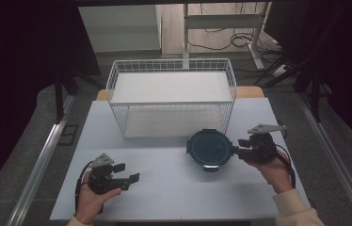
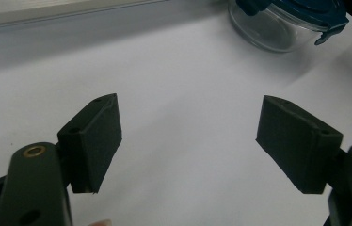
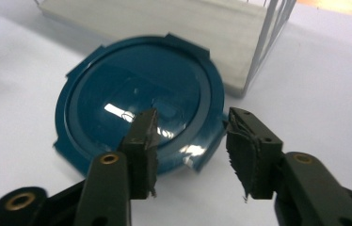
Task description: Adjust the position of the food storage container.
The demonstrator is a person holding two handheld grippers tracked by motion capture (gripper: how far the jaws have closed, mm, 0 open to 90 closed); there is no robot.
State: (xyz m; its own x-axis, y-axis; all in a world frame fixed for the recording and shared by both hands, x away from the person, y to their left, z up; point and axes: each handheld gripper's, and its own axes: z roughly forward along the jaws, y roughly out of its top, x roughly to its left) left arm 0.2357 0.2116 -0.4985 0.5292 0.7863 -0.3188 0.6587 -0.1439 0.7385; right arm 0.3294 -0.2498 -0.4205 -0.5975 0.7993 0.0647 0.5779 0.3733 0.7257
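A round glass container with a dark blue clip lid (image 1: 209, 149) stands on the white table (image 1: 164, 193), just in front of the wire basket's right end. My right gripper (image 1: 238, 147) reaches it from the right; in the right gripper view the jaws (image 3: 190, 141) straddle the near rim of the lid (image 3: 136, 94), one pad above the lid, the other outside it, with a gap still showing. My left gripper (image 1: 128, 172) rests low at the front left, open and empty (image 2: 188, 141). Far off at the top right of the left gripper view is the container (image 2: 282, 23).
A white wire basket (image 1: 172, 94) with a white board on its floor stands at the back middle of the table; its corner (image 3: 268, 37) rises close behind the lid. Bare tabletop lies between the two hands. Dark floor and metal rails flank the table.
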